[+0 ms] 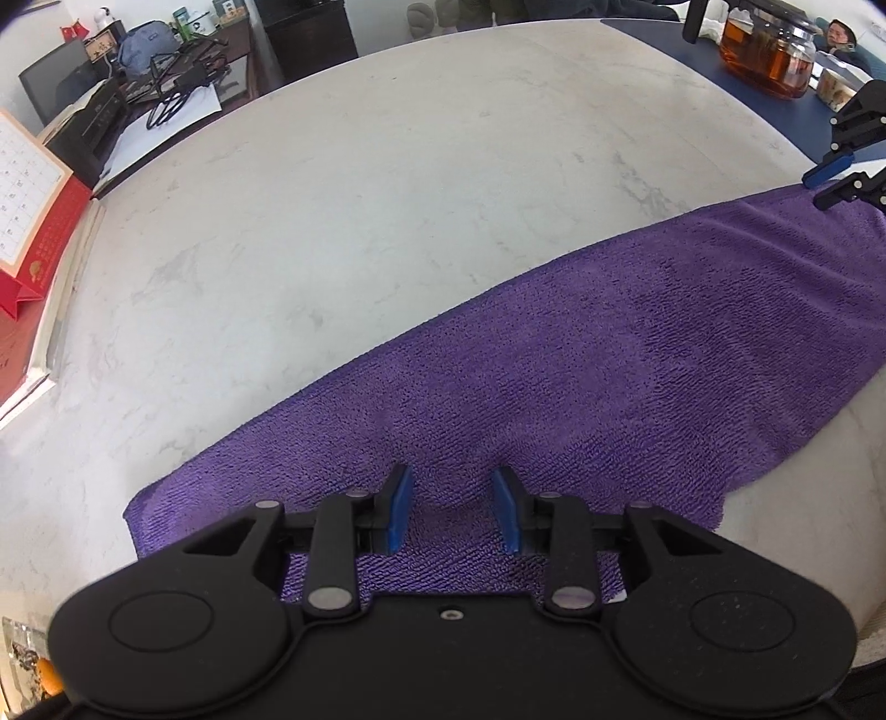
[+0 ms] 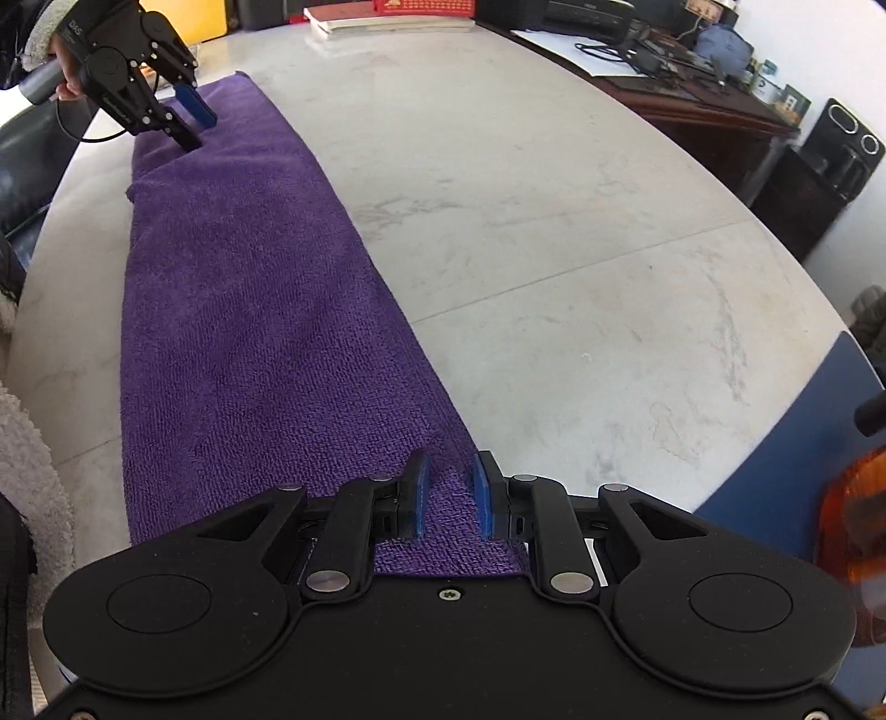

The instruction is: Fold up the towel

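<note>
The towel (image 1: 581, 354), purple and folded into a long strip, lies flat on the pale bench (image 1: 360, 194), stretching from one hand-held gripper to the other. The left hand-held gripper (image 1: 453, 509) stands over one end, jaws narrowly apart with a hump of cloth between them. The right hand-held gripper (image 2: 449, 495) sits at the opposite end's far corner, jaws narrow, cloth between them, pads not visibly pressing.

We count one purple towel (image 1: 581, 387) on one marble counter (image 1: 387, 194). We see two hand-held grippers: left hand-held gripper (image 1: 453, 509) and right hand-held gripper (image 2: 449, 495). One glass teapot (image 1: 767, 52) stands beyond.
</note>
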### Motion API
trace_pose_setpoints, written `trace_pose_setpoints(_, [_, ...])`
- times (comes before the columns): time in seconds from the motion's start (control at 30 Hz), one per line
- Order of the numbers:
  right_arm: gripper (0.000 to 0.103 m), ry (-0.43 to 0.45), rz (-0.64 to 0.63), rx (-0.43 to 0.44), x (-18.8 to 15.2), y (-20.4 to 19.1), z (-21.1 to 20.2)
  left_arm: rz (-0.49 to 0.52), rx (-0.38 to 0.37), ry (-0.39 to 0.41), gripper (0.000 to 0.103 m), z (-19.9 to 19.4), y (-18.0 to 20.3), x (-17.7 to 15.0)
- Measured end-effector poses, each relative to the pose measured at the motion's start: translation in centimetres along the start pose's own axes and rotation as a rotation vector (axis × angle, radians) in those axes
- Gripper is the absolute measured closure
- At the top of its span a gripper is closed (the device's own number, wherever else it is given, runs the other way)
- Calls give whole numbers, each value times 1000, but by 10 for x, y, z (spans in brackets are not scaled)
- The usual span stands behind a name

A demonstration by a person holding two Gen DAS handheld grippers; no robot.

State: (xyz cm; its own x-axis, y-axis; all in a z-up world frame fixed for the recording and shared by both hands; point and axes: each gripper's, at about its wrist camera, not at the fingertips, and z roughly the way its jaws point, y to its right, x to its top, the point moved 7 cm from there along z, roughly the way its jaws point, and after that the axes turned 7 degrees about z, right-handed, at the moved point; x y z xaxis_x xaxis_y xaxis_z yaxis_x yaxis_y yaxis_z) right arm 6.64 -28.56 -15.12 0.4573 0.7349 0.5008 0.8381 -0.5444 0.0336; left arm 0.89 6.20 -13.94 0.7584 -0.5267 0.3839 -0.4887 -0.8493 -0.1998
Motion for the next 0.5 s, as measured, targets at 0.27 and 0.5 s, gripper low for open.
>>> trace_pose_setpoints(0.27, [100, 16, -82, 28, -2, -4, -3, -16, 12, 3, 72, -1, 1, 0])
trace_pose_setpoints(0.5, [100, 48, -67, -12, -1, 1, -9, -14, -8, 10, 72, 0, 0, 0])
